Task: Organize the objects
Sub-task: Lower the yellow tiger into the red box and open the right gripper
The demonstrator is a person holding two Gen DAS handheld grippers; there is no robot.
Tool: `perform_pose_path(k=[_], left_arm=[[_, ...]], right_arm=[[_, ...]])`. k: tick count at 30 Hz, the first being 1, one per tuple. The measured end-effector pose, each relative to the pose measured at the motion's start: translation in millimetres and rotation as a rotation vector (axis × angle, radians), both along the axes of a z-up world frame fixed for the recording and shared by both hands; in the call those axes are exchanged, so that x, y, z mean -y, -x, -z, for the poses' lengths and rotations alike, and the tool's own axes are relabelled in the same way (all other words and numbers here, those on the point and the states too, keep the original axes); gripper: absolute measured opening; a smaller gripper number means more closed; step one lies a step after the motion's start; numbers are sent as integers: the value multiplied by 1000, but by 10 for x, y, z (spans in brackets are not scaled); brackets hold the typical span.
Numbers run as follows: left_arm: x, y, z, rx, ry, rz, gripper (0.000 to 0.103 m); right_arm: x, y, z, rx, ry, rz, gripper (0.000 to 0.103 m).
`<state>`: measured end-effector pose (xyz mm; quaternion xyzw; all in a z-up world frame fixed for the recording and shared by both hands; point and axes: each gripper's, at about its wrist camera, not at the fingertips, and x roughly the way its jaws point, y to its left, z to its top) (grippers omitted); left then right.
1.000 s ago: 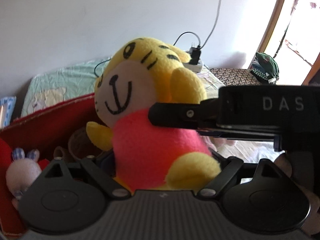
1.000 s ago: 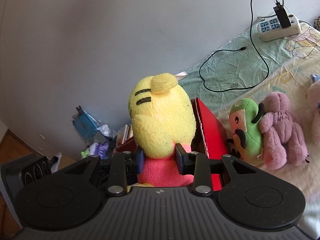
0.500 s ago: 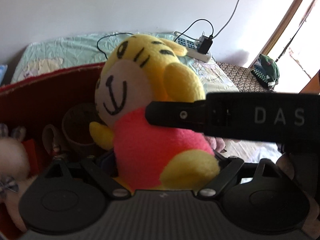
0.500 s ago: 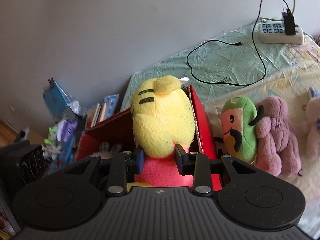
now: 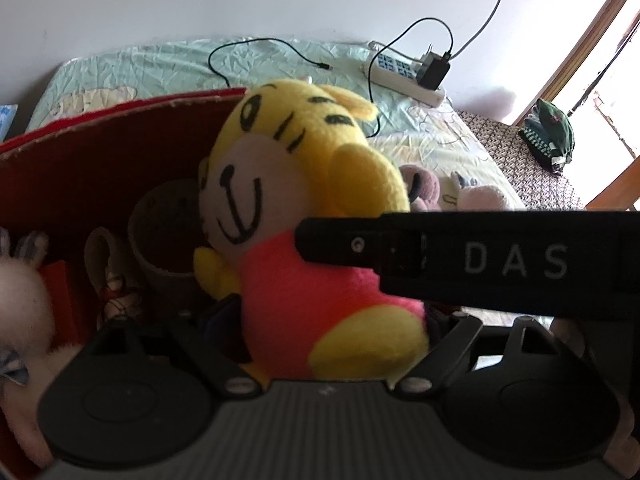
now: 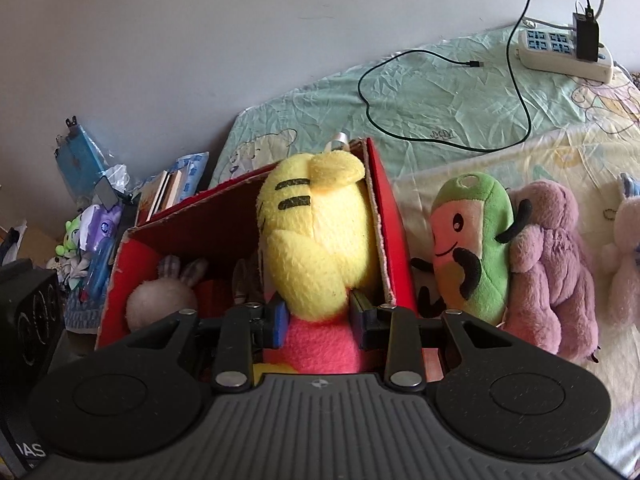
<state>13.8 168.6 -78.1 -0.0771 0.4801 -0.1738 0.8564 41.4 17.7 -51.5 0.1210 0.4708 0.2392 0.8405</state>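
Standing upright with its long axis vertical, the yellow tiger plush (image 6: 316, 240) in a pink shirt hangs over the open red box (image 6: 384, 216) on the bed (image 6: 440, 92), its face turned toward the left wrist camera and its back toward the right one. The right gripper (image 6: 318, 316) has its jaws closed on the toy at the neck, one pad on each side, where the yellow head meets the pink body. The left gripper (image 5: 332, 344) flanks the toy's lower body, its fingers spread on either side; whether they press the plush cannot be told. The toy sits just beside the box's right wall, its head above the rim. Inside the box, a white bunny plush (image 6: 160, 300) fills the left side, leaving room between it and the tiger. Outside the right wall, a green plush (image 6: 476, 248) and a purple plush (image 6: 556, 264) stand touching each other on the bed.
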Motion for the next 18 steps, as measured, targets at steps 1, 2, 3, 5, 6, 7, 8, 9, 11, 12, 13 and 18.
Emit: perform_pose_path(k=[1, 2, 3, 5, 6, 7, 8, 9, 11, 12, 13, 18], left_arm=[[4, -6, 14, -4, -3, 0, 85], [7, -4, 22, -7, -7, 0, 85], [3, -10, 28, -7, -10, 0, 85], [11, -17, 34, -12, -21, -1, 87], [15, -20, 34, -15, -25, -2, 88], [20, -23, 39, -18, -29, -4, 89], [29, -25, 43, -21, -35, -5, 90], [36, -26, 48, -23, -42, -5, 91], [49, -26, 51, -26, -54, -5, 93], [57, -26, 53, -25, -59, -5, 94], [58, -25, 52, -24, -64, -7, 94], [66, -22, 54, -23, -76, -14, 98]], right_arm=[[1, -3, 7, 0, -6, -3, 33], [7, -2, 14, 2, -11, -4, 33], [12, 0, 20, 5, -16, -4, 33], [22, 5, 24, 12, -21, -3, 32], [26, 15, 26, 18, -24, -3, 32], [30, 26, 28, 24, -28, -5, 32], [35, 29, 28, 29, -30, -6, 32], [38, 41, 29, 34, -32, -5, 32], [36, 65, 31, 47, -31, -9, 33], [34, 75, 31, 54, -28, -10, 33], [36, 84, 34, 57, -30, -9, 33], [85, 99, 50, 51, -72, 9, 35]])
